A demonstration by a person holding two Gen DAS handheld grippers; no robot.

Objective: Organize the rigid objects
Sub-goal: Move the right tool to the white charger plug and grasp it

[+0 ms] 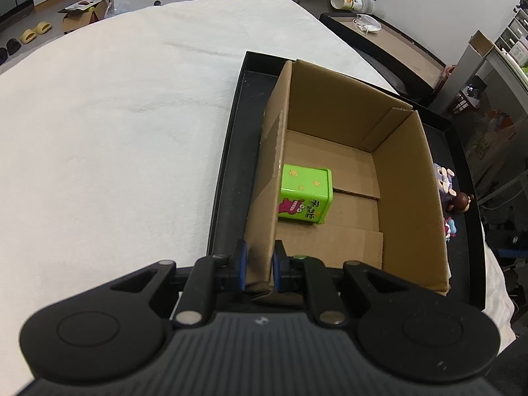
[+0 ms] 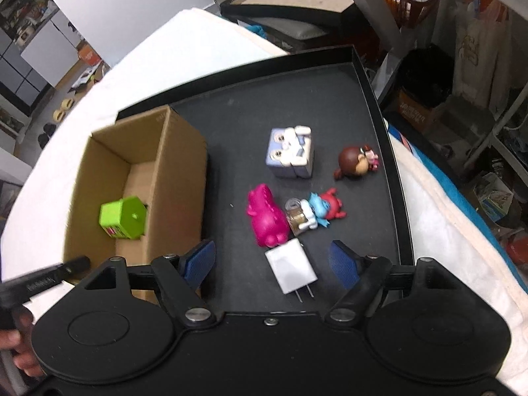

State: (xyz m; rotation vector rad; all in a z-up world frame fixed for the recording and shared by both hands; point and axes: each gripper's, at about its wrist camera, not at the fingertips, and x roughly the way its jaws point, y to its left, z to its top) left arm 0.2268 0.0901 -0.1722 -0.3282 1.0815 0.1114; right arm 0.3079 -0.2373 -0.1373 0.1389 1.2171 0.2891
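Right wrist view: our right gripper (image 2: 274, 264) hangs spread wide over the white charger (image 2: 290, 270), which lies flat on the black tray (image 2: 401, 198) beside the pink toy (image 2: 265, 217). It looks light, stiff and slick, so we'd pinch its flat sides. Our left gripper (image 1: 259, 269) clamps the cardboard box (image 1: 409, 178) wall.

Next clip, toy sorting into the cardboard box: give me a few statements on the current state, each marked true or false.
1. The left gripper is clamped on a wall of the cardboard box. True.
2. The green tin lies on the black tray outside the box. False: it is inside the box.
3. The right gripper holds the white charger. False: its jaws are open, with the charger lying between them.
4. The pink toy lies on the tray. True.
5. The box is full of toys. False: only the green tin shows inside.
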